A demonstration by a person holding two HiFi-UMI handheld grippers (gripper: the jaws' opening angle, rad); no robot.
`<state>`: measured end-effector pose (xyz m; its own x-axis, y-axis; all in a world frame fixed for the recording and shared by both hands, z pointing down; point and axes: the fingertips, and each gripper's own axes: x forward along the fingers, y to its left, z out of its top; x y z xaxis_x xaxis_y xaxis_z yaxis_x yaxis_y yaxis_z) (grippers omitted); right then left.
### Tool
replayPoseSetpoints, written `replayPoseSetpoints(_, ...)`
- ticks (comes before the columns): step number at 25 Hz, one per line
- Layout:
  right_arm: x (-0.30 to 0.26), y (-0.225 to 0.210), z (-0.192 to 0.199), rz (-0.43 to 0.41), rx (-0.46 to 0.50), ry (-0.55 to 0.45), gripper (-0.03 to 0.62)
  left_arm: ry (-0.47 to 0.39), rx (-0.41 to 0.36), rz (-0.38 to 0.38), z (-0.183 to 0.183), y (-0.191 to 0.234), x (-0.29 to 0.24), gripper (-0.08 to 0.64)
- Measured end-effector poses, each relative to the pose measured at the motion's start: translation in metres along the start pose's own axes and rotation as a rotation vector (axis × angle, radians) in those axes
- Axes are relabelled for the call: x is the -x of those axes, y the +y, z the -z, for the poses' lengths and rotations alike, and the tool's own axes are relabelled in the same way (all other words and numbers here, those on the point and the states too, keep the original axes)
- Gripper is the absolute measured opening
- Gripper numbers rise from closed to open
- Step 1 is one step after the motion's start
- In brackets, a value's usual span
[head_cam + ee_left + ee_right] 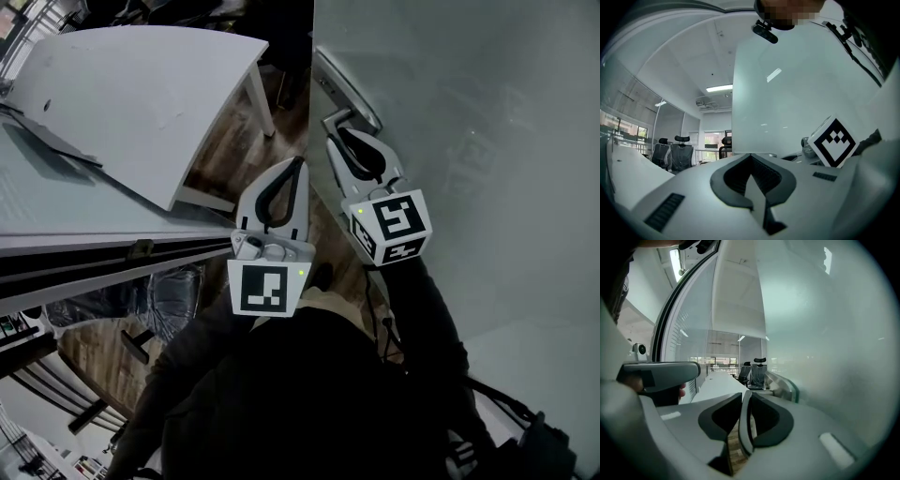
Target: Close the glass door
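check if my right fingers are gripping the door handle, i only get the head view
Observer: No. In the right gripper view the right gripper has its fingers together on nothing. The door handle sits just past the tips, to their right.
Operator: and the left one
Observer: In its own view the left gripper is shut and empty too. Its tips point near the left edge of the glass door.
Operator: what's past that edge
Observer: Office chairs stand far back in the room on that side.
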<state>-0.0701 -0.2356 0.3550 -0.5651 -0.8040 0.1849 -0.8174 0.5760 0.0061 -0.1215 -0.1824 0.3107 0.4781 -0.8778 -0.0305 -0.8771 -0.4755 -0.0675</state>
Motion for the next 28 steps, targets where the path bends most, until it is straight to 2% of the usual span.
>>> replayPoseSetpoints(7,0.003,0.054,0.003,-0.033,-0.016,-0.018,0.061,-0.011,-0.018,0.025,0.0,0.029,0.04,-0.003)
replayPoseSetpoints(14,0.011,0.103,0.003,-0.095,-0.005,-0.001,0.061,-0.014,-0.028,0.003,-0.008,0.035,0.073,-0.003)
replayPoseSetpoints(21,0.018,0.145,0.006,-0.175,0.012,0.01,0.061,0.005,-0.016,-0.097,-0.001,0.033,0.116,-0.003)
replayPoseSetpoints(28,0.027,0.176,0.009,-0.254,0.012,0.008,0.063,0.031,-0.015,-0.194,0.003,0.055,0.149,-0.003)
